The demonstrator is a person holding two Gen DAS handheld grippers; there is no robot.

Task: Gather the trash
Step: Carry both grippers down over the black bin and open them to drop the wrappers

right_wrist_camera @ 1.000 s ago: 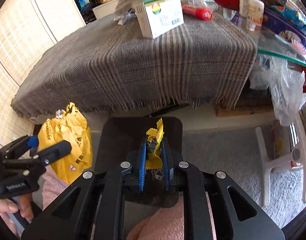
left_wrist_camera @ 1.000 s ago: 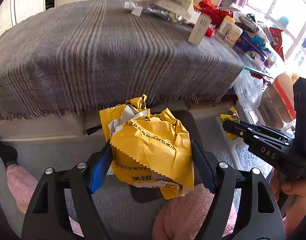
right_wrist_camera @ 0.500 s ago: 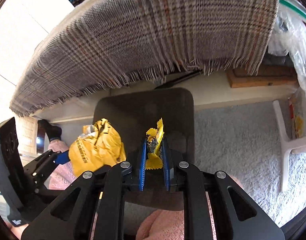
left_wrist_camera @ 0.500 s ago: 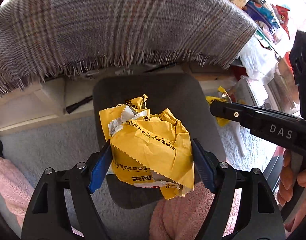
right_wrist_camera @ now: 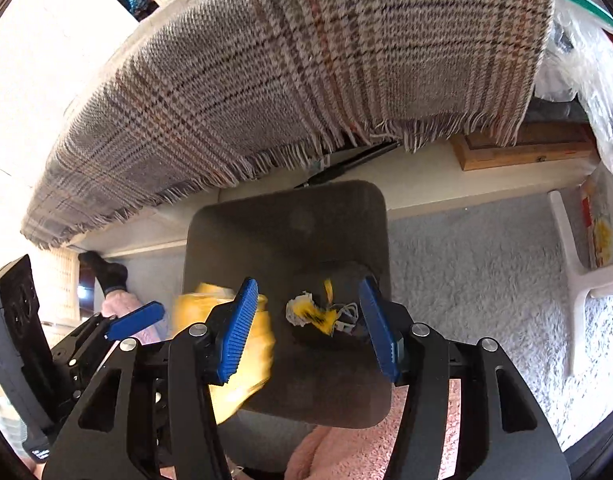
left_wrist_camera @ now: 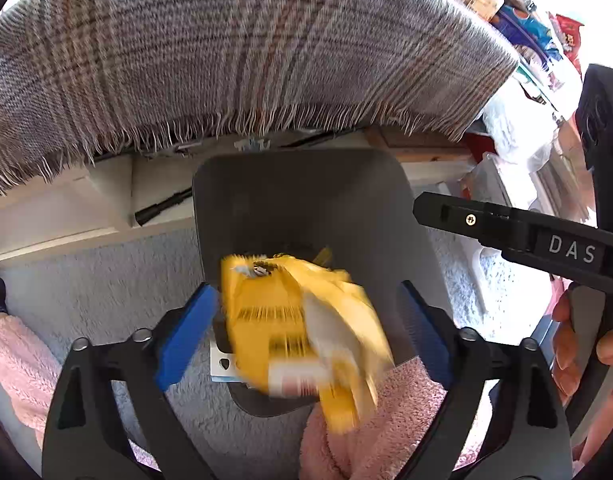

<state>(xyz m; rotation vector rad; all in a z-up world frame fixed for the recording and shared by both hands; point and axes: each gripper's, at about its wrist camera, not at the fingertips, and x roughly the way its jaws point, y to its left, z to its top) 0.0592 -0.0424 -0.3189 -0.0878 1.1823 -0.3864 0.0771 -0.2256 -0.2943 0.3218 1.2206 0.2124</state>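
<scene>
Both my grippers just opened wide: bag [left_wrist_camera: 302, 328] blurry, probably loose between my left gripper [left_wrist_camera: 306, 332] pads; wrapper [right_wrist_camera: 310, 314] lies free between my right gripper [right_wrist_camera: 310, 320] pads.

**A lived-in room at home**

This is somebody's living space, not a workplace. A plaid throw [left_wrist_camera: 242, 52] with a frayed fringe hangs over a low table, and the far end of that table is piled with snack packets [left_wrist_camera: 522, 28] and jars. The floor is covered in pale shaggy carpet [right_wrist_camera: 466, 264]. A dark bin [right_wrist_camera: 286, 240] stands on it, close to the table. A white plastic stool [right_wrist_camera: 574, 264] sits off to the side, next to clear plastic bags [right_wrist_camera: 586, 60]. The person here wears fluffy pink trousers [left_wrist_camera: 18, 356] and a dark sock [right_wrist_camera: 106, 272].
</scene>
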